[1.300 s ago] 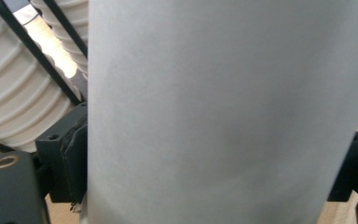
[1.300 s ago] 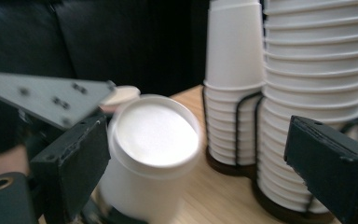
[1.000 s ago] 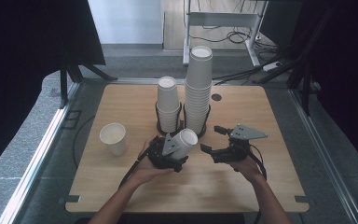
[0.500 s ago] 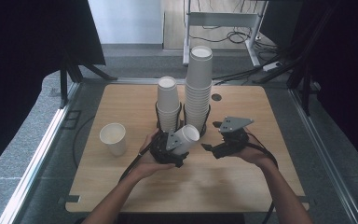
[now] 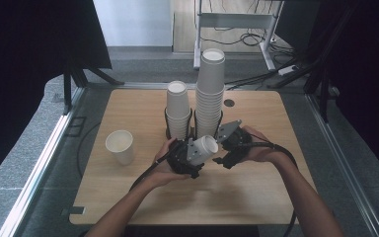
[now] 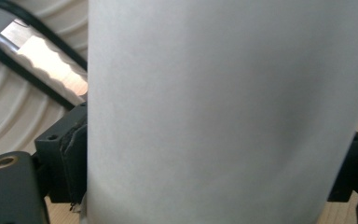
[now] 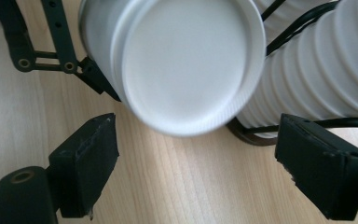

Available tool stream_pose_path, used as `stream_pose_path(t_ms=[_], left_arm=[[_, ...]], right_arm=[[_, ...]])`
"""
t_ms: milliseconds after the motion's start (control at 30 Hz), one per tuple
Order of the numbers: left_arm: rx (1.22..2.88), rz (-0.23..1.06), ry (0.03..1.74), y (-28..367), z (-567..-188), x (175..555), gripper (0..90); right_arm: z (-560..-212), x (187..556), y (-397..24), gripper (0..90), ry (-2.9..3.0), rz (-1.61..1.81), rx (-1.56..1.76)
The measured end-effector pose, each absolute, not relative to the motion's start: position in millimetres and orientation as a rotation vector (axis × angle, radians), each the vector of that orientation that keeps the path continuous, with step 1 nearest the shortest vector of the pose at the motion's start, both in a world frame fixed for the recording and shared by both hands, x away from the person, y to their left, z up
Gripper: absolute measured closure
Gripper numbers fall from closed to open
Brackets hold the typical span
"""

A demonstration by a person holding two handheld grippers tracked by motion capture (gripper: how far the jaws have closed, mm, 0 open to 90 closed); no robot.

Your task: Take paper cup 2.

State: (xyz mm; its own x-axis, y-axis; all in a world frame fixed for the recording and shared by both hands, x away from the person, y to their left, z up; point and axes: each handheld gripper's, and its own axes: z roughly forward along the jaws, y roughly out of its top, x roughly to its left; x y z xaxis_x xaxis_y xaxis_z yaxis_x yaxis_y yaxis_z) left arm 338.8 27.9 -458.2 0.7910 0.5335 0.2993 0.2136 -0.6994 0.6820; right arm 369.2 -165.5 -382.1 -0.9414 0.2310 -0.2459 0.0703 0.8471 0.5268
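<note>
Wooden table (image 5: 128, 197) on grey floor, cables behind. High view: left gripper (image 5: 190, 157) near the table's middle, clenched around a white paper cup (image 5: 205, 146) held on its side, just in front of two cup stacks (image 5: 209, 89) in wire holders; a single cup (image 5: 120, 146) stands toward the left edge. Left gripper view: pads pressed on the cup wall (image 6: 223, 112). Right gripper view: right gripper (image 7: 196, 161) released, jaws wide, nothing between them, cup base (image 7: 186, 65) just ahead.

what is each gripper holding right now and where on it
The left gripper is shut on a white paper cup, its jaws clamped across the cup's side wall. The right gripper holds nothing; its jaws stand open just short of the cup's bottom.
</note>
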Motion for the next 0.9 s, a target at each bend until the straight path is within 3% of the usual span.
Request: stream_pose_path(t_ms=[500,900], left_arm=[[2.406,0.659,0.458,4.9,-465.3,336.1,11.8],[2.419,0.668,0.416,-3.3,-465.3,334.8,11.8]], right_arm=[[-391.0,377.4,-150.3,13.7,2.891,0.581,0.109],[-395.6,380.7,-143.0,19.6,2.976,0.57,0.088]])
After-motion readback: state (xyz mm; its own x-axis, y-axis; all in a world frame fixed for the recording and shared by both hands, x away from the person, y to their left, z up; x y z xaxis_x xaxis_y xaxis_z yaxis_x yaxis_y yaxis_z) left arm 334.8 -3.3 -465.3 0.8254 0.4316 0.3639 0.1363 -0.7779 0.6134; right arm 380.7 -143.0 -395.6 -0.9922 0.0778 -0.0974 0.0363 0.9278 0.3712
